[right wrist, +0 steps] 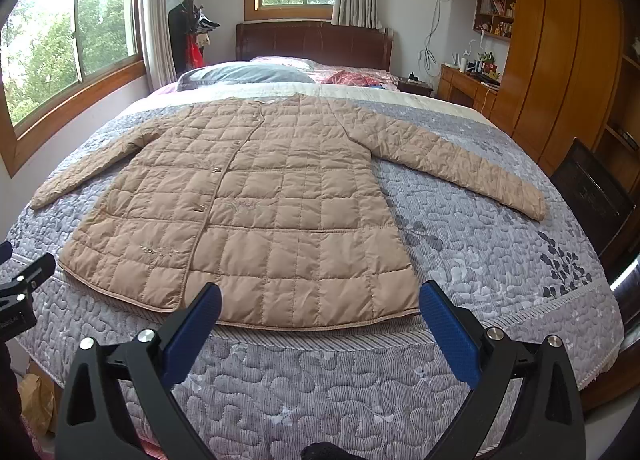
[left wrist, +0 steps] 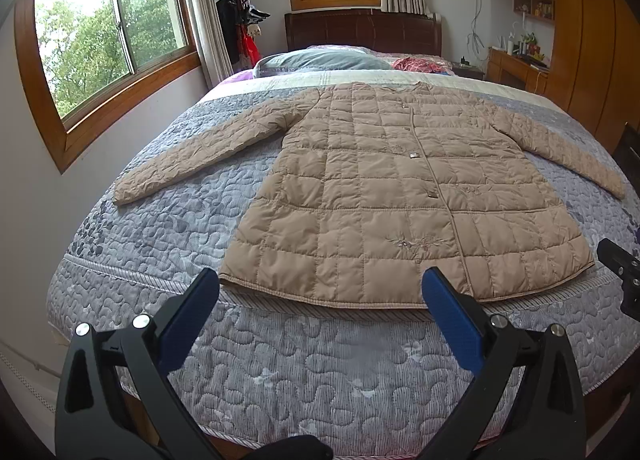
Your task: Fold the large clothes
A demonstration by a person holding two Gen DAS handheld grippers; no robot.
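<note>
A tan quilted coat lies flat and face up on the bed, buttoned, both sleeves spread out to the sides, hem toward me. It also shows in the right wrist view. My left gripper is open and empty, held just short of the hem's left half. My right gripper is open and empty, held just short of the hem's right half. The right gripper shows at the right edge of the left wrist view; the left gripper shows at the left edge of the right wrist view.
The bed has a grey-blue quilted cover, a pillow and a dark headboard. A coat stand stands by the left window. A wooden wardrobe, a desk and a dark chair stand on the right.
</note>
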